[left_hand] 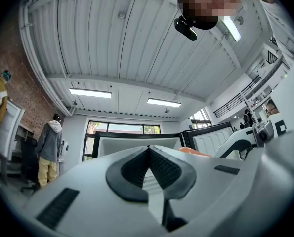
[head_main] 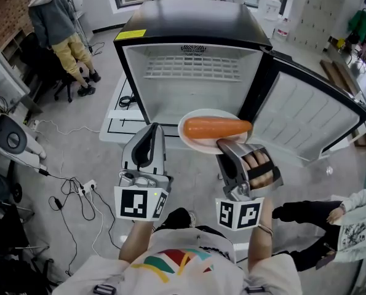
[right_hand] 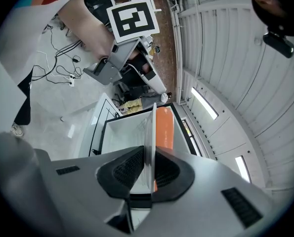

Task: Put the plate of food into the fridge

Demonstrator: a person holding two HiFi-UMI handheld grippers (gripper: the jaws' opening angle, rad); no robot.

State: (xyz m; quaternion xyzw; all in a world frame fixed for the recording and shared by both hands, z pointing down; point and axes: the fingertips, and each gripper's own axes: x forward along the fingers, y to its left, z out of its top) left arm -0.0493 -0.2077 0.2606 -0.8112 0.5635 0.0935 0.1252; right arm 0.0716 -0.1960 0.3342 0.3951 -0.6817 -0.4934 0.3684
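A white plate (head_main: 187,135) carrying a long orange carrot (head_main: 216,128) hangs in front of the open fridge (head_main: 195,97). My right gripper (head_main: 222,144) is shut on the plate's near rim. In the right gripper view the plate (right_hand: 150,132) stands edge-on between the pads, with the carrot (right_hand: 165,127) beyond it and the fridge cavity (right_hand: 119,135) behind. My left gripper (head_main: 153,129) is level with the plate on its left, shut and holding nothing. In the left gripper view its jaws (left_hand: 147,150) meet at the tips, facing the fridge (left_hand: 129,143).
The fridge door (head_main: 306,112) swings wide to the right. A wire shelf (head_main: 192,66) sits high inside the fridge. A person in a grey hoodie (head_main: 56,23) stands far left. Cables (head_main: 78,195) lie on the floor at left. Another person (head_main: 349,220) sits at right.
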